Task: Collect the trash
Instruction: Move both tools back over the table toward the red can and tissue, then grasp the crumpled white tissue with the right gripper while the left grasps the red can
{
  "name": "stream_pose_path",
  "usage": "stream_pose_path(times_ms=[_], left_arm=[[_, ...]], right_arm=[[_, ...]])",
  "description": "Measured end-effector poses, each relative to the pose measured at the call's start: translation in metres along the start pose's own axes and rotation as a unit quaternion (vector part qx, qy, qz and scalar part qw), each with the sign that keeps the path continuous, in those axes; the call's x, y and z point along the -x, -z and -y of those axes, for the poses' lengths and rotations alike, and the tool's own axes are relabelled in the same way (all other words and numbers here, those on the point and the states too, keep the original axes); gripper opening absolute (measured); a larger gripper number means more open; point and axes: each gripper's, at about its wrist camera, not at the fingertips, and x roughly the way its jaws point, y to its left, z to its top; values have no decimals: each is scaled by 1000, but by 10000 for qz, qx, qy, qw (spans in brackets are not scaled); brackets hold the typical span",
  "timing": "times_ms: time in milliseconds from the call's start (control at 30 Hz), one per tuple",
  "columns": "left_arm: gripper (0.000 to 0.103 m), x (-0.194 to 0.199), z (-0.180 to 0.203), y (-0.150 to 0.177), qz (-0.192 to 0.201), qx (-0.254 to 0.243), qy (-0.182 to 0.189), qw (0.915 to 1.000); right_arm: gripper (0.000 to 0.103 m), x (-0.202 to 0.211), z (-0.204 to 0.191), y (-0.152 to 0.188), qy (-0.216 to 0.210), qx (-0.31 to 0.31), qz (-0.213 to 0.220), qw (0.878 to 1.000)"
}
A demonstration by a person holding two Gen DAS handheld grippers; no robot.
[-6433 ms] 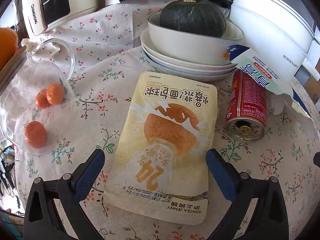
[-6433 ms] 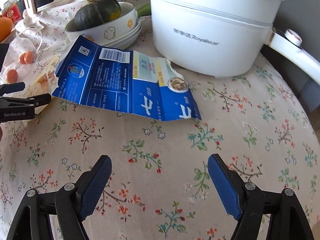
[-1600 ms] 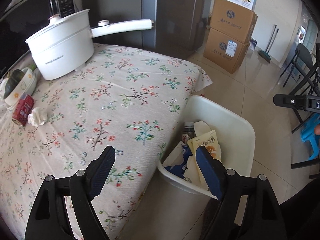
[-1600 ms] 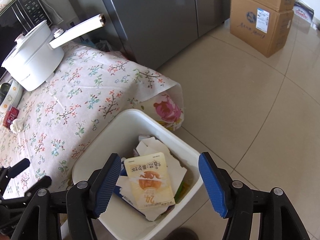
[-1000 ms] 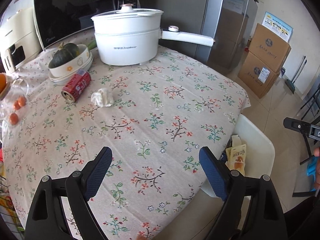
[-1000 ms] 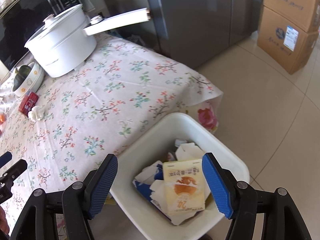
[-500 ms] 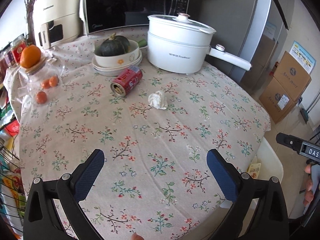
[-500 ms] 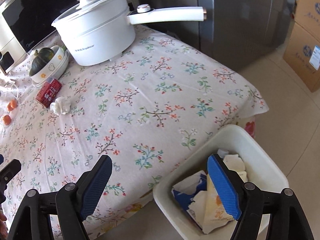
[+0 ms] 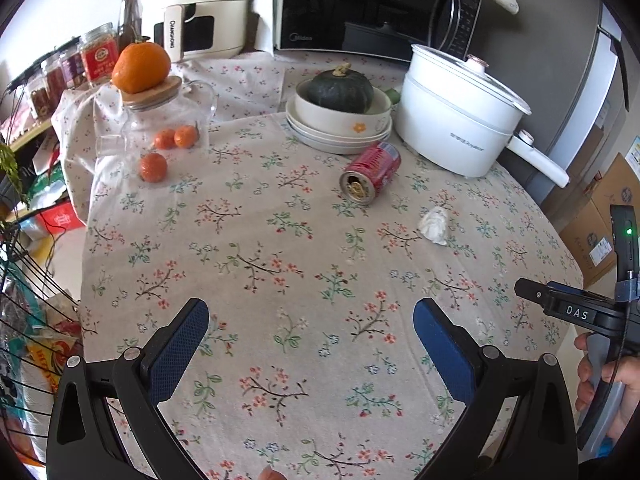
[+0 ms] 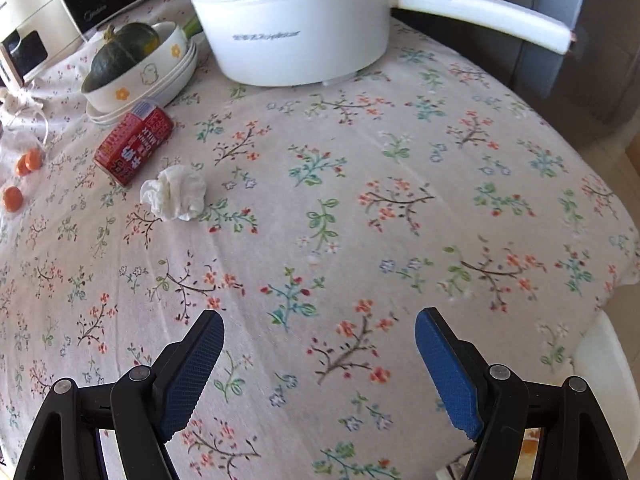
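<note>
Left hand-held gripper [image 9: 311, 334]: jaws stand wide apart with nothing between them, having just been opening; only the flowered cloth of the worktop [image 9: 256, 248] lies beneath.

Right hand-held gripper [image 10: 319, 336]: jaws likewise wide and empty, also just widened, over bare cloth near the worktop's edge. In the left wrist view it appears at about 3 o'clock, held by a hand [image 9: 604, 384].

Red can [image 9: 370, 176]: lies on its side on the worktop, well apart from both grippers. From the left gripper it sits at roughly 12 o'clock, open top end facing the camera; from the right gripper it sits at about 10 o'clock. It lies just beside the stack of plates [image 9: 340, 142], which carries a bowl with a dark green squash [image 9: 342, 90]. Red body with white lettering, silver end.

Crumpled tissue [image 10: 175, 193]: white, wadded, lying alone on the cloth near the can, not touching it. It is at about 1 o'clock from the left gripper and 10 o'clock from the right, closer than the can.

White bin [image 10: 608, 384]: only its rim shows, at 4 o'clock in the right wrist view, below the worktop edge.

White electric pot [image 9: 460, 118]: stands at the far side, handle pointing right.
</note>
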Motion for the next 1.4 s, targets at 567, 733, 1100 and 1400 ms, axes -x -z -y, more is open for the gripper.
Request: stream_pose_path(times_ms=[567, 733, 1100, 1400], left_arm=[[103, -21, -51, -10, -132, 199, -274, 9993], [103, -31, -49, -9, -384, 69, -403, 9984], [103, -73, 7, -49, -891, -949, -384, 9907], [100, -129, 64, -107, -488, -1644, -36, 9852]], right_arm=[[83, -86, -91, -54, -587, 743, 309, 9950], [39, -90, -98, -58, -786, 876, 464, 9920], [28, -47, -65, -45, -744, 1261, 483, 9880], [28, -8, 1, -33, -839, 886, 499, 9913]])
